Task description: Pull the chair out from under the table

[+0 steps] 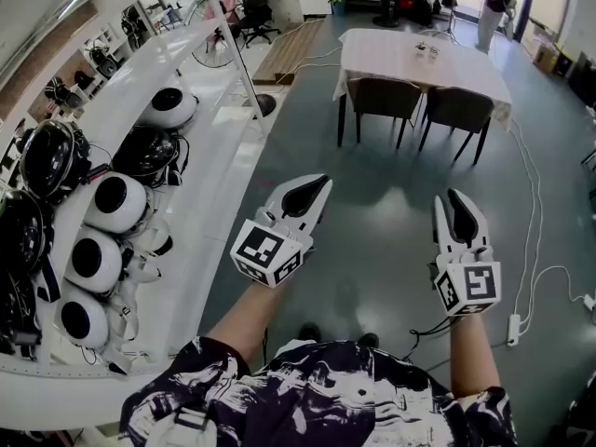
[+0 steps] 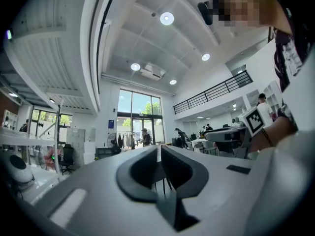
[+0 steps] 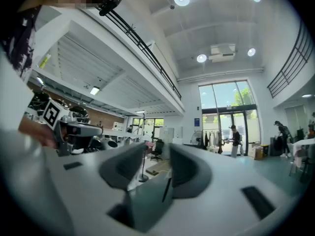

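A table under a white cloth (image 1: 372, 49) stands far ahead on the grey floor. Two dark chairs are tucked under its near side, one on the left (image 1: 384, 98) and one on the right (image 1: 458, 110). My left gripper (image 1: 321, 183) and right gripper (image 1: 456, 197) are held level in front of me, well short of the chairs. Both are shut with nothing between the jaws. In the left gripper view the left gripper (image 2: 160, 154) points at the far windows, with the right gripper's marker cube (image 2: 255, 121) off to its right. The right gripper (image 3: 165, 159) faces the same way in its own view.
A long white counter (image 1: 209, 194) runs along the left, carrying several round black and white helmets (image 1: 116, 203). A slanted stand pole (image 1: 233, 54) rises beside it. Cables and a power strip (image 1: 514, 329) lie on the floor at right. A person (image 1: 492, 9) stands beyond the table.
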